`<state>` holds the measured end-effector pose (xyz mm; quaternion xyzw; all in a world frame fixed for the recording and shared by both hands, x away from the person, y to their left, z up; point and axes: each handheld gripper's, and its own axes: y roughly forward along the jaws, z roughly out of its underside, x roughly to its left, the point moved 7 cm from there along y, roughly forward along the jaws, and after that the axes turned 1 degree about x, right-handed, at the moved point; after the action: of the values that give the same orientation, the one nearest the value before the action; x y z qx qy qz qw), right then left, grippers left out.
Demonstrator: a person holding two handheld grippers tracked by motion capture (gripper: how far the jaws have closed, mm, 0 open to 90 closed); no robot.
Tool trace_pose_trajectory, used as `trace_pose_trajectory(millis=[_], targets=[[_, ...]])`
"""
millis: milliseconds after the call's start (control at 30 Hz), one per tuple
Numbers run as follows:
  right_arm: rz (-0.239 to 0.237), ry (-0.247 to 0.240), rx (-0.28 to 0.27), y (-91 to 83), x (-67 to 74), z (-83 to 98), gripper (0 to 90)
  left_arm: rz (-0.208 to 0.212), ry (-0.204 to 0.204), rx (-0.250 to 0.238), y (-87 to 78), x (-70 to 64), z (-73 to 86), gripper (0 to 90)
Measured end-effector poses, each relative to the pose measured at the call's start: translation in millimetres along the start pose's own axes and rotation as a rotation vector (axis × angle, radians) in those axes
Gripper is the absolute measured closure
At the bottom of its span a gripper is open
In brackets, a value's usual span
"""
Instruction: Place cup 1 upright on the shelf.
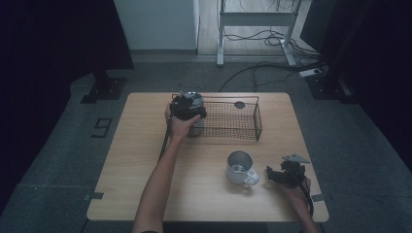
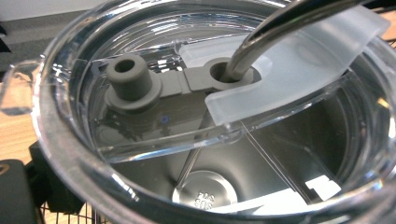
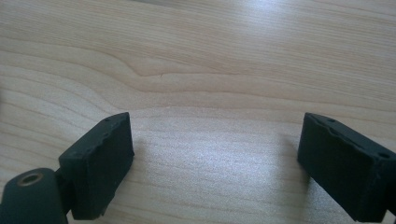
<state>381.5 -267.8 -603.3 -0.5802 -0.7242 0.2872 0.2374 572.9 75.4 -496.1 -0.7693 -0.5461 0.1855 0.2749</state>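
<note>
A steel tumbler (image 1: 195,100) with a clear lid (image 2: 289,65) and a bent metal straw (image 2: 280,28) stands at the left end of the wire basket (image 1: 258,119). My left gripper (image 1: 187,109) is closed around it from the near side. In the left gripper view the lid is very close, with one black jaw at the lower left edge. A white mug (image 1: 240,168) stands on the table in front of the basket. My right gripper (image 1: 269,175) rests just right of the mug. Its jaws stand apart over bare wood (image 3: 215,144) with nothing between them.
A small dark round object (image 1: 239,104) lies in the far part of the basket. The wooden table (image 1: 145,160) ends close behind the right hand. Beyond the far edge are a desk frame (image 1: 221,43) and cables (image 1: 262,68) on the floor.
</note>
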Motion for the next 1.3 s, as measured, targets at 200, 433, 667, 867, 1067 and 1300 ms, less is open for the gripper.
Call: trace_pose_trajectory(millis=[200, 433, 667, 867, 1067, 1300], targets=[[0.000, 0.000, 0.000, 0.0, 0.0, 0.0, 10.4, 0.004, -0.010, -0.008, -0.9, 0.9, 3.5, 4.2], [0.001, 0.000, 0.000, 0.0, 0.0, 0.0, 10.4, 0.005, -0.021, -0.027, -3.6, 0.9, 7.7, 3.9], [0.001, 0.001, 0.000, 0.0, 0.0, 0.0, 10.4, -0.011, -0.027, -0.035, -5.2, -0.5, 6.4, 3.4], [0.000, 0.000, 0.000, 0.0, 0.0, 0.0, 10.4, 0.008, -0.022, -0.087, -16.8, -1.6, -2.2, 0.5], [0.000, 0.000, 0.000, 0.0, 0.0, 0.0, 10.4, 0.012, -0.027, -0.113, -30.1, 0.5, -5.1, 0.4], [-0.001, 0.002, -0.003, 0.6, 0.0, -0.7, 10.7, 0.038, -0.038, -0.143, -49.4, 3.1, -3.6, 0.4]])
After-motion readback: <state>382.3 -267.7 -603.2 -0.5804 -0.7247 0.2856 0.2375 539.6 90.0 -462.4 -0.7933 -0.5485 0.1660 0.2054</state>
